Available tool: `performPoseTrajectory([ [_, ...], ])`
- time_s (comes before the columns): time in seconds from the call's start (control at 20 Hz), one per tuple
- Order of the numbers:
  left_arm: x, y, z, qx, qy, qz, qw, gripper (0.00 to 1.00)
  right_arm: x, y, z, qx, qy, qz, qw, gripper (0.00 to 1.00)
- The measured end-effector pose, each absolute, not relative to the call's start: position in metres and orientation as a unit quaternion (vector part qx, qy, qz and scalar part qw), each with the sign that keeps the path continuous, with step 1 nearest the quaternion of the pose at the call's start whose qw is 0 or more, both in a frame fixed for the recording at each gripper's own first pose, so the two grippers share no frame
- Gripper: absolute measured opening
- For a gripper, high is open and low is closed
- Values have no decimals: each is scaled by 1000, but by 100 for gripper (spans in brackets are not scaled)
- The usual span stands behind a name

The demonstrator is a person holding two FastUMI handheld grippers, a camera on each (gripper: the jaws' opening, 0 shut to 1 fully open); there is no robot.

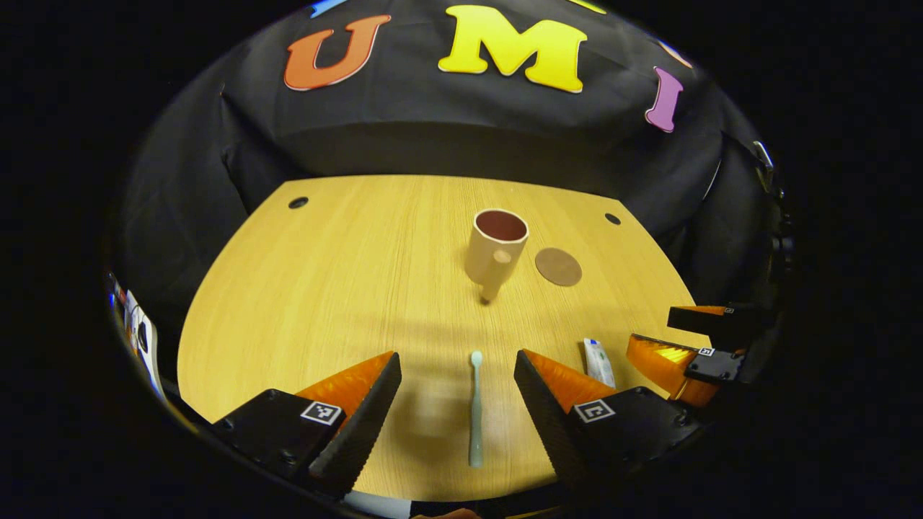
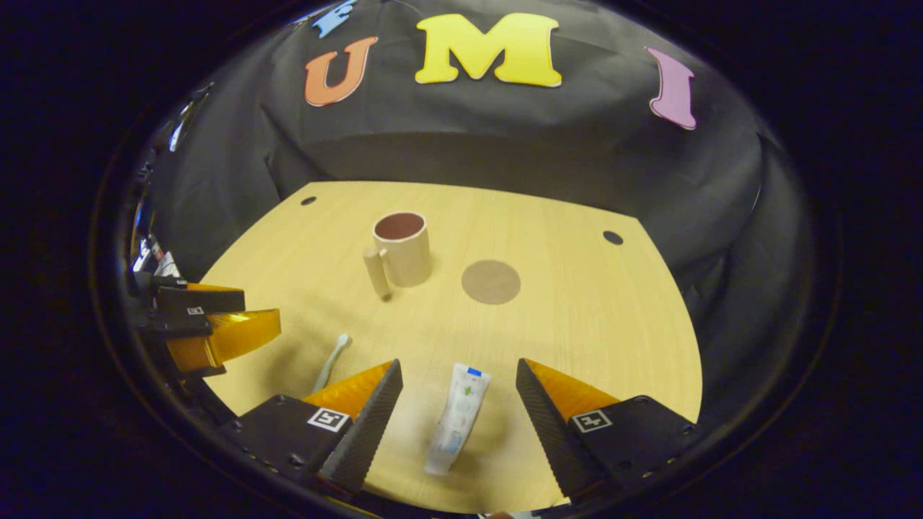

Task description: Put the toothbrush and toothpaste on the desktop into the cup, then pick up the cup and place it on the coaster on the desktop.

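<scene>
In the left gripper view, the left gripper (image 1: 458,375) is being held with its jaws spread wide and released, nothing being pressed between them. The toothbrush (image 1: 475,411) is lying flat on the desktop (image 1: 324,288) in the gap between the two fingers, its head pointing away from the tool and neither finger touching it. Ahead of the fingers and slightly to the right, the cup (image 1: 496,249) is standing upright with its handle turned toward the tool, and the coaster (image 1: 558,267) is lying just beside it on the right, apart from it. In the right gripper view, the right gripper (image 2: 459,382) is likewise being held open and released. The toothpaste (image 2: 456,418) is lying flat on the desktop between its fingers, touched by neither, with its cap end pointing away from the tool. Ahead and to the left of these fingers the cup is standing, and the coaster is lying ahead, near the centre line. The toothbrush is being seen beside the left finger of this tool, and the left gripper is being seen farther to the left.
</scene>
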State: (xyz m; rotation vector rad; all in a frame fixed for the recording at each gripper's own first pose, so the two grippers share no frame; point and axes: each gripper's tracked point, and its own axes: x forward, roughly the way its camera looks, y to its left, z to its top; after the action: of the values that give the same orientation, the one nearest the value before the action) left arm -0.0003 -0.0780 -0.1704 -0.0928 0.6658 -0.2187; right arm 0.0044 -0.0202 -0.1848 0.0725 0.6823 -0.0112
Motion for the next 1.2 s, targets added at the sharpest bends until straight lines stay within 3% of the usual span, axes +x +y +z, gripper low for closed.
performPoseTrajectory([
  [0.55,-13,-113,-204,-58,464,-115,876,100,-2,-26,-264,55,474,-13,879,91],
  [0.75,-11,-114,-217,-49,497,-112,859,99,-3,-23,-281,62,508,-9,859,81],
  [0.95,-12,-116,-232,-47,526,-107,843,87,-3,-23,-292,56,532,-13,845,77],
  [1.0,-11,-117,-235,-47,531,-105,839,89,-2,-22,-293,57,534,-14,843,71],
  [1.15,-10,-121,-240,-40,544,-105,831,70,-1,-17,-297,65,545,-12,836,61],
  [1.2,-10,-122,-241,-39,549,-106,828,65,-1,-15,-300,67,549,-12,833,53],
])
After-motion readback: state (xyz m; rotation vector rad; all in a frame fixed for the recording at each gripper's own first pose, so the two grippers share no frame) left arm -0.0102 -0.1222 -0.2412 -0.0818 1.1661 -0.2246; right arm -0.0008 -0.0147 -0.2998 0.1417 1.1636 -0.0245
